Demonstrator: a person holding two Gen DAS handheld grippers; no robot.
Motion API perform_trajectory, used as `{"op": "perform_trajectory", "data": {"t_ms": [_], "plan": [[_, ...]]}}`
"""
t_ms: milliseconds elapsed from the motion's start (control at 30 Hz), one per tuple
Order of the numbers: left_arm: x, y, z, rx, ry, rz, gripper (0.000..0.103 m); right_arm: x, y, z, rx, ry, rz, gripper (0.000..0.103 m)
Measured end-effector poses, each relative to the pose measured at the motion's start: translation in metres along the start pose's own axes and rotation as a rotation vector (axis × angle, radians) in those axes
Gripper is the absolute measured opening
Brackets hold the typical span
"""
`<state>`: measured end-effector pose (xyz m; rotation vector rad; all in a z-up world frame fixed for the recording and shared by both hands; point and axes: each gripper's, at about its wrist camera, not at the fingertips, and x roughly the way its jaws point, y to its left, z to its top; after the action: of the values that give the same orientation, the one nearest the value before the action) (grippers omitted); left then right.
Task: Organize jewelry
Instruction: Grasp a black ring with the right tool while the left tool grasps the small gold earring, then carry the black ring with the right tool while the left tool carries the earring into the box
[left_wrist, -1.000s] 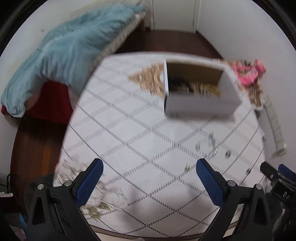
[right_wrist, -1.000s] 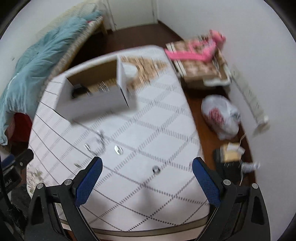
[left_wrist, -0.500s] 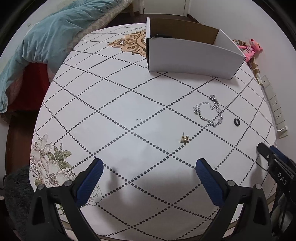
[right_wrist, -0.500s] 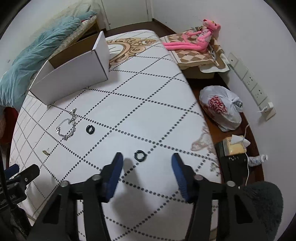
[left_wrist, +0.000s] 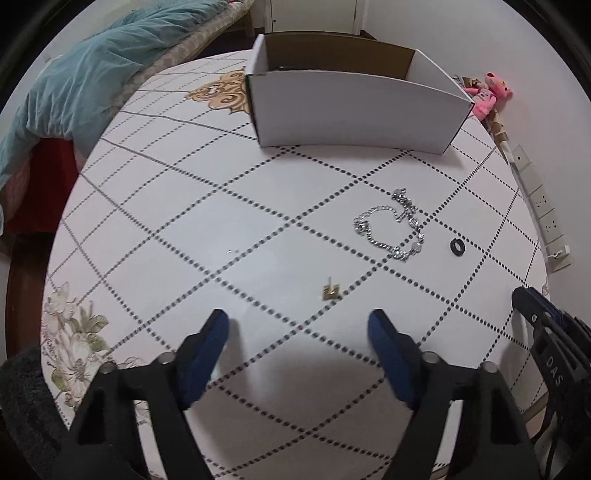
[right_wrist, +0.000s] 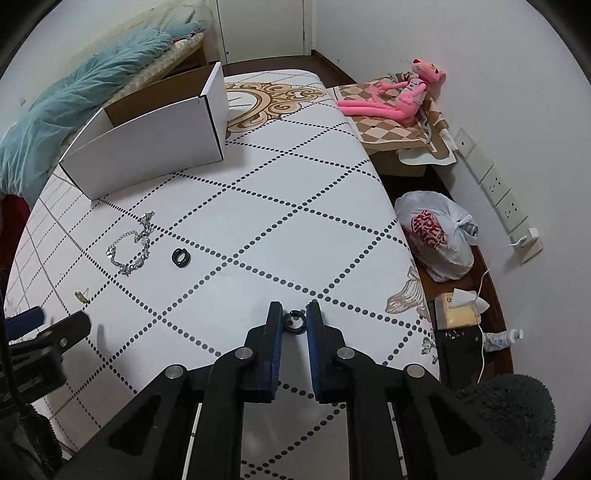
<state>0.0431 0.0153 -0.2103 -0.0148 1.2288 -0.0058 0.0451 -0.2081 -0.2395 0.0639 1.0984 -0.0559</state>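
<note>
On the white dotted tablecloth (left_wrist: 184, 221) lie a silver bracelet (left_wrist: 391, 229) (right_wrist: 129, 243), a black ring (left_wrist: 457, 246) (right_wrist: 180, 256) and a small gold earring (left_wrist: 331, 291) (right_wrist: 81, 296). My left gripper (left_wrist: 297, 319) points down at the cloth, jaws closing with nothing between them; the earring lies just beyond its tips. My right gripper (right_wrist: 294, 317) is closing on a second black ring (right_wrist: 294, 320), and both pads touch it on the cloth. A white cardboard box (left_wrist: 351, 110) (right_wrist: 147, 147) stands open at the far side.
A bed with a teal blanket (left_wrist: 85, 85) runs along the table's left. To the right, below the table edge, are a pink plush toy (right_wrist: 399, 98), a white plastic bag (right_wrist: 436, 236), a tissue pack (right_wrist: 458, 310), a bottle (right_wrist: 502, 338) and wall sockets (right_wrist: 495, 192).
Both grippers have sunk toward the table. The right jaws have narrowed from wide apart onto the black ring. The left jaws have drawn partly together.
</note>
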Motion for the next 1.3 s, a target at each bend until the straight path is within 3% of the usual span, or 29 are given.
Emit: {"op": "perform_trajectory", "data": {"t_ms": [33,100,167,333,433,700,867,1033,1300], "plan": [[0.002,-0.001,0.001,-0.001,-0.004,0.0,0.057,0.0,0.0,0.0,0.0,0.001,0.0,0.013],[0.003,-0.003,0.004,0.007,-0.022,0.006,0.052,0.0,0.0,0.0,0.002,0.002,0.001,0.013],[0.003,-0.004,0.007,0.014,-0.037,0.003,0.037,0.0,-0.001,0.0,0.008,0.004,0.004,0.013],[0.004,-0.004,0.011,0.028,-0.051,-0.013,0.014,0.001,-0.002,0.001,0.017,0.008,0.002,0.013],[0.003,-0.002,0.011,0.021,-0.056,-0.034,0.006,0.001,-0.002,0.001,0.02,0.01,0.001,0.013],[-0.005,0.0,0.005,0.014,-0.061,-0.076,0.006,-0.007,-0.004,0.004,0.033,-0.003,0.017,0.013],[-0.028,0.003,0.016,0.003,-0.099,-0.109,0.006,-0.024,0.0,0.019,0.041,-0.034,0.076,0.013],[-0.059,0.009,0.051,-0.021,-0.15,-0.167,0.006,-0.048,0.012,0.054,0.048,-0.08,0.168,0.013],[-0.076,0.019,0.145,-0.021,-0.175,-0.238,0.006,-0.047,0.04,0.157,0.049,-0.071,0.366,0.013]]}}
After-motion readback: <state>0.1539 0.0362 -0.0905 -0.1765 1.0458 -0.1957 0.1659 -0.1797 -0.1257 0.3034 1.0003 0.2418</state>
